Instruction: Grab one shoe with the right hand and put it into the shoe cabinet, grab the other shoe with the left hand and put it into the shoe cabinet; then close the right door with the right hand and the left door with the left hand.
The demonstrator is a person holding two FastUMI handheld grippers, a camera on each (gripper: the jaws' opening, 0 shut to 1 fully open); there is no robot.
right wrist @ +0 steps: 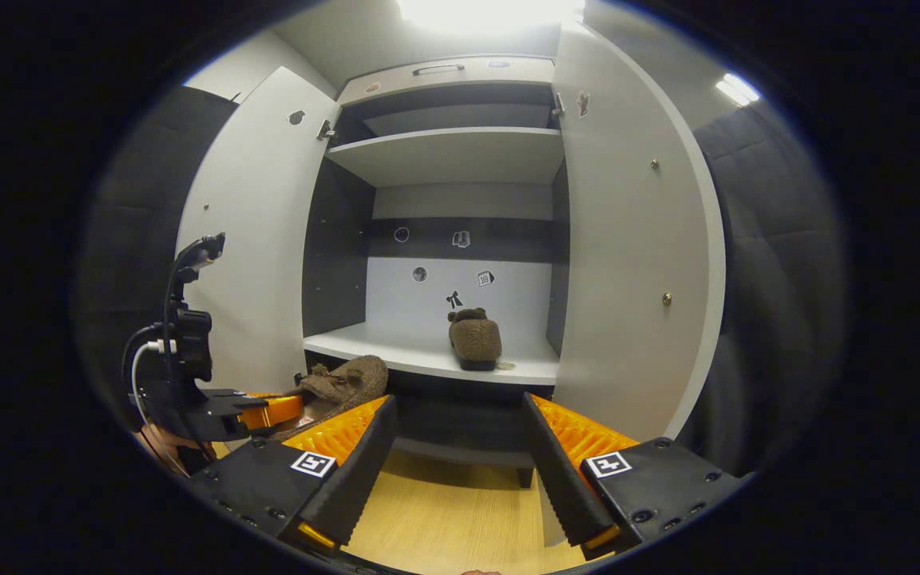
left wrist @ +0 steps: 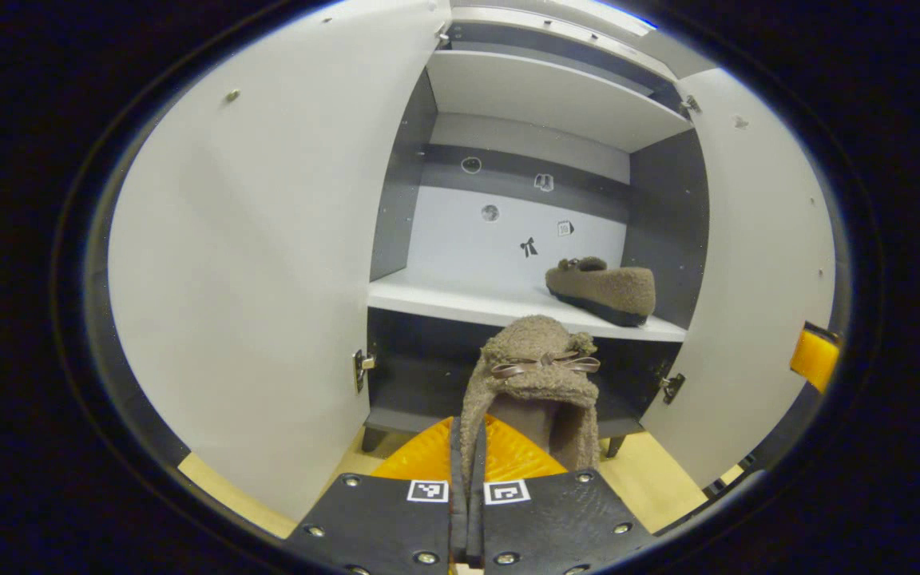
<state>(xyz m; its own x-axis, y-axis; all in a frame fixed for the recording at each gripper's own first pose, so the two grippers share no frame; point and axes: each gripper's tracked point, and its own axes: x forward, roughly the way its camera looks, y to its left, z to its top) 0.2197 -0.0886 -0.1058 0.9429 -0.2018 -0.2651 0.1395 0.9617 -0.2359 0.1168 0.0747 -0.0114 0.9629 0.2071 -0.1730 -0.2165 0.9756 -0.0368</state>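
Left gripper: the left gripper (left wrist: pixel 468 487) has its fingers pressed together on the heel edge of a fuzzy brown slipper (left wrist: pixel 536 383); the fabric is nipped between the two dark pads.
Held slipper: it stands up just ahead of the fingertips, bow facing forward, in front of the open cabinet and below its middle shelf. In the right gripper view the same slipper (right wrist: pixel 344 382) sits at the tip of the left gripper (right wrist: pixel 268 411), off to the left of the right gripper.
Right gripper: the right gripper (right wrist: pixel 460 479) is spread wide, with nothing between its fingers; wooden floor (right wrist: pixel 444 511) lies below the gap.
Second slipper: the other slipper (right wrist: pixel 474 339) rests on the middle shelf (right wrist: pixel 396 343), straight ahead of the right gripper and beyond it; from the left gripper it lies ahead and to the right (left wrist: pixel 602 291), near the cabinet's right wall.
Doors: the left door (left wrist: pixel 252 263) and right door (left wrist: pixel 755 271) both stand open, flanking the left gripper.
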